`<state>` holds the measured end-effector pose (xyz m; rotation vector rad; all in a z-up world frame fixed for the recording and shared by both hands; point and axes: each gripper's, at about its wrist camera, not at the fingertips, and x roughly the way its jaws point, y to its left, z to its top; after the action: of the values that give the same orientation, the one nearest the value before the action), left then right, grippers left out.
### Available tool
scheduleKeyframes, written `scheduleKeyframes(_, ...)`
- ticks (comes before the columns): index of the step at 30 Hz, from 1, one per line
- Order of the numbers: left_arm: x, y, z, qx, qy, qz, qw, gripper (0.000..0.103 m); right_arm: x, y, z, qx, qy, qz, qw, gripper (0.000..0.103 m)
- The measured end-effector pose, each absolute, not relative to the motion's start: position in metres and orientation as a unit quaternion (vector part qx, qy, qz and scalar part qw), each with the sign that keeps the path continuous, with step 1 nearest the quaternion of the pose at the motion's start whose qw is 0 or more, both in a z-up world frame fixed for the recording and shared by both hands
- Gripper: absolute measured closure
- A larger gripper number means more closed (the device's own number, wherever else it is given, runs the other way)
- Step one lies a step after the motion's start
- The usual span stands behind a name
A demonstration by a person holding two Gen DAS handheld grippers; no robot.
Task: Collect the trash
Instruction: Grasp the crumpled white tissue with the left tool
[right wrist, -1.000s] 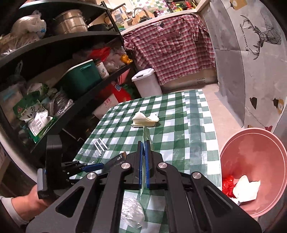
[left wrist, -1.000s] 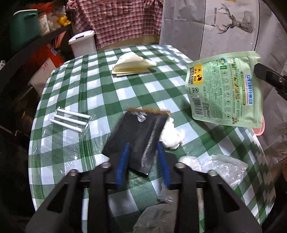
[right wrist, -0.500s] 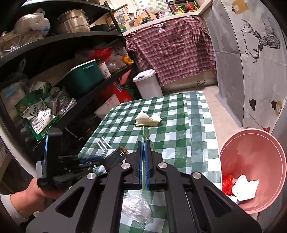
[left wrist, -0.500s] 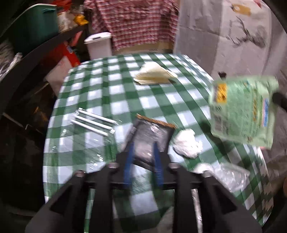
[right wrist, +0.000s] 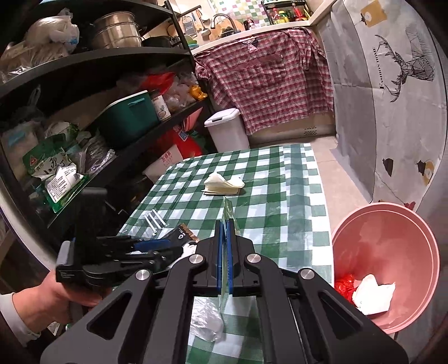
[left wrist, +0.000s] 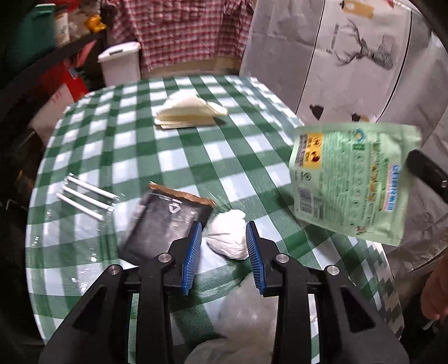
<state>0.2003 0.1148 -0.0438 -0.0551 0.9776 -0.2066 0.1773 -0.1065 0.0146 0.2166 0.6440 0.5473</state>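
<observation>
Looking like a home kitchen, small and crowded. At the back, showing a counter with a sink tap (right wrist: pixel 221 19), a grater (right wrist: pixel 188 26) hanging on a green-and-white tiled wall, and bottles (right wrist: pixel 285 12) standing on a rack. Along one side, black shelves (right wrist: pixel 92 60) carrying a steel pot (right wrist: pixel 117 32), plastic bags, food packets (right wrist: pixel 56 173) and a green storage box (right wrist: pixel 128 117). Hanging from the counter edge, a red checked shirt (right wrist: pixel 268 78); just beside it on the tiled floor, standing a white lidded bin (right wrist: pixel 226 130). In the middle, a table under a green-and-white checked cloth (left wrist: pixel 179 156), and next to it a pink plastic basin (right wrist: pixel 392 246) holding crumpled paper. Covering the other wall, a sheet with a deer print (right wrist: pixel 403 64).
</observation>
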Motion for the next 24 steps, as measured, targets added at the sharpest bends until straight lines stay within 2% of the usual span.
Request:
scheduleKeyframes(3,0.207,0.109,-0.054,-0.022,0.484,-0.096,0.869,0.07,0.177,-0.112,0.013,0.103,0.312,0.262,0.907,0.1)
scheduleKeyframes(4,0.208,0.108,-0.056,-0.019,0.487,-0.095,0.868,0.076,0.176,-0.113,0.013,0.101,0.311,0.261,0.908,0.1)
scheduleKeyframes(5,0.209,0.105,-0.057,-0.015,0.49,-0.094,0.867,0.086,0.176,-0.115,0.013,0.098,0.31,0.26,0.909,0.1)
scheduleKeyframes(6,0.208,0.105,-0.056,-0.013,0.488,-0.094,0.868,0.087,0.176,-0.117,0.013,0.096,0.309,0.258,0.91,0.1)
scheduleKeyframes(24,0.168,0.098,0.007,-0.031,0.389,-0.054,0.919,0.089,0.153,-0.129,0.036,0.063,0.271,0.231,0.932,0.1)
